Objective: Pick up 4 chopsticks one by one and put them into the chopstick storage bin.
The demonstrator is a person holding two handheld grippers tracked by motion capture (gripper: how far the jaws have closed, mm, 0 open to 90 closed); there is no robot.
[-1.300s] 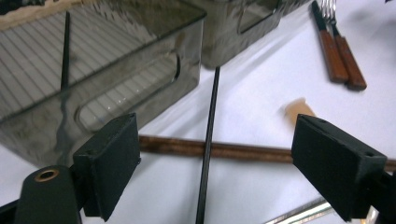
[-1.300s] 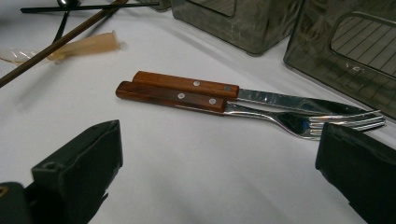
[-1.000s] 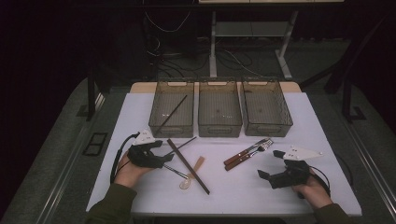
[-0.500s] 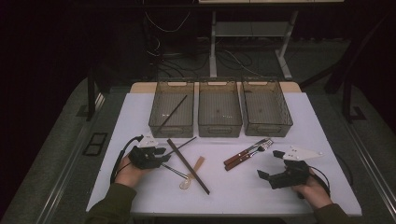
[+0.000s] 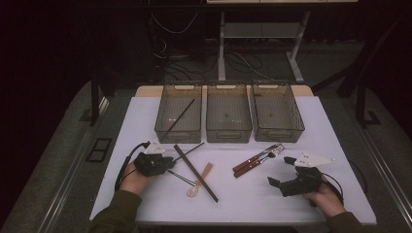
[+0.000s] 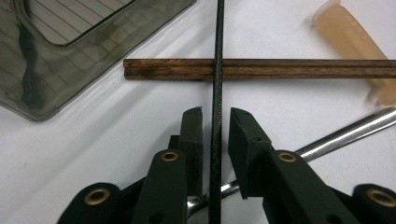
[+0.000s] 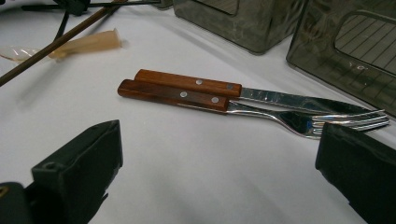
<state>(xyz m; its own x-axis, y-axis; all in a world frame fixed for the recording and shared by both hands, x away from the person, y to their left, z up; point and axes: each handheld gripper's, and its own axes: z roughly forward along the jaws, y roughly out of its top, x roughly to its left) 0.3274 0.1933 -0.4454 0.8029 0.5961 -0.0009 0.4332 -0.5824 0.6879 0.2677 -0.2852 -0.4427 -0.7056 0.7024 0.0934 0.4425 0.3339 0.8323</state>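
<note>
My left gripper (image 5: 165,164) sits at the near end of a thin black chopstick (image 5: 190,150). In the left gripper view the jaws stand on either side of that chopstick (image 6: 216,93) with a slim gap on each side, so the gripper (image 6: 215,114) is open. The chopstick lies across a pair of brown wooden chopsticks (image 6: 280,68). My right gripper (image 5: 280,171) is wide open and holds nothing. It faces a wooden-handled knife (image 7: 196,84) and fork (image 7: 289,119) lying side by side.
Three smoked plastic bins (image 5: 160,127) (image 5: 228,133) (image 5: 277,133) stand in a row at the back; the left one holds a black chopstick (image 5: 180,115). A metal spoon (image 6: 345,135) and a beige plastic spoon (image 5: 206,171) lie beside the brown chopsticks (image 5: 197,173).
My left gripper has slid right to the near end of the black chopstick, which now lies between its jaws. The right gripper has stayed put.
</note>
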